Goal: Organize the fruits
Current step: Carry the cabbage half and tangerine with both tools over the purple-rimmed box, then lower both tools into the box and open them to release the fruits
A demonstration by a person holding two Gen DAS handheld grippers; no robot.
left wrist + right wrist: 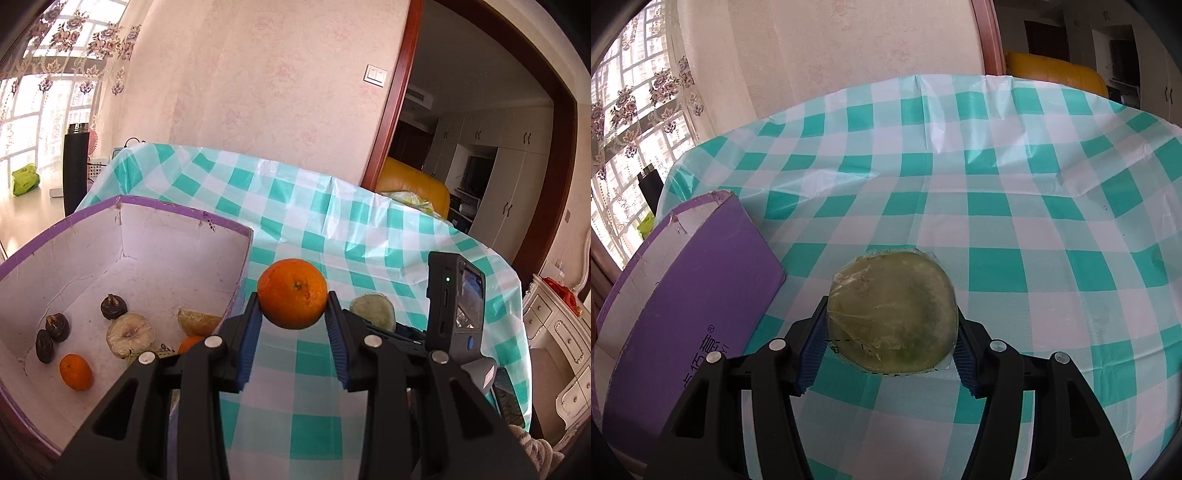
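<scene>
My left gripper (292, 306) pinches an orange (292, 293) between its blue pads, lifted above the tablecloth (369, 236) beside the box's right wall. My right gripper (892, 325) clamps a wrapped green disc (892, 310) over the cloth's middle. Only the left view looks into the box (122, 236): dark nuts (113, 306), a pale wrapped disc (130, 334), a small orange (75, 372).
</scene>
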